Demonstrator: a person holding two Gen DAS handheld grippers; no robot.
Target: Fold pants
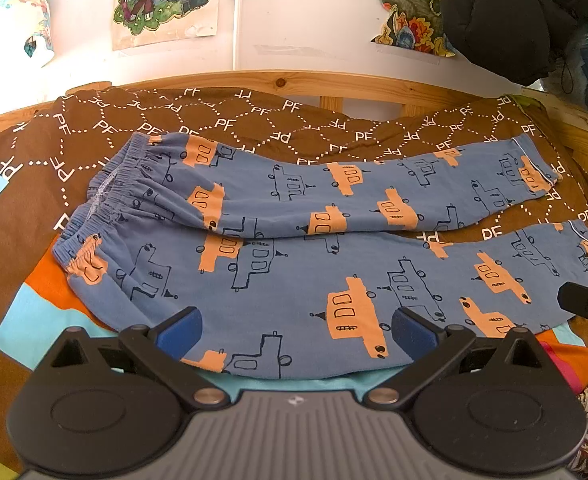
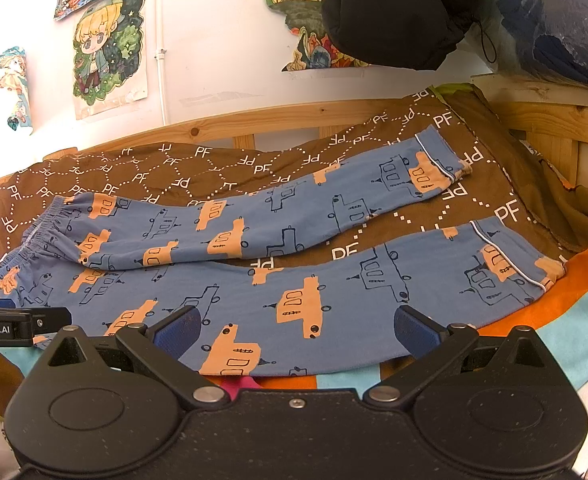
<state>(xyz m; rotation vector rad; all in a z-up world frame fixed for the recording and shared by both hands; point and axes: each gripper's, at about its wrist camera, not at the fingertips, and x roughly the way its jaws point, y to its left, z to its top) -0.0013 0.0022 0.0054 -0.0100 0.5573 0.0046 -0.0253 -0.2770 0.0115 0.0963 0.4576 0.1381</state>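
At the bottom of the left wrist view, the left gripper [image 1: 296, 334] is seen with its blue-padded fingers [image 1: 179, 332] spread wide apart, nothing held between them. It is poised over the near edge of a pair of blue pants [image 1: 294, 280] printed with orange and outlined vehicles. The pants are laid flat across the centre of the frame — elastic waistband [image 1: 105, 200] at the left, the two legs stretched toward the right and parted into a narrow V, cuffs at the right edge. The garment is spread on a brown cover [image 1: 229, 120] marked with white "PF" lettering, partly over an orange and light-blue blanket [image 1: 37, 312] at lower left.

In the right wrist view, the right gripper [image 2: 298, 334] is likewise shown with fingers held apart and empty, placed over the near leg of the pants [image 2: 334, 292]. The left gripper's black body [image 2: 17, 328] is caught at the left edge. A wooden bed rail [image 2: 277, 120] is seen behind the cover, with cartoon posters [image 2: 109, 48] on the white wall at upper left and a black jacket [image 2: 394, 12] hanging at upper right.
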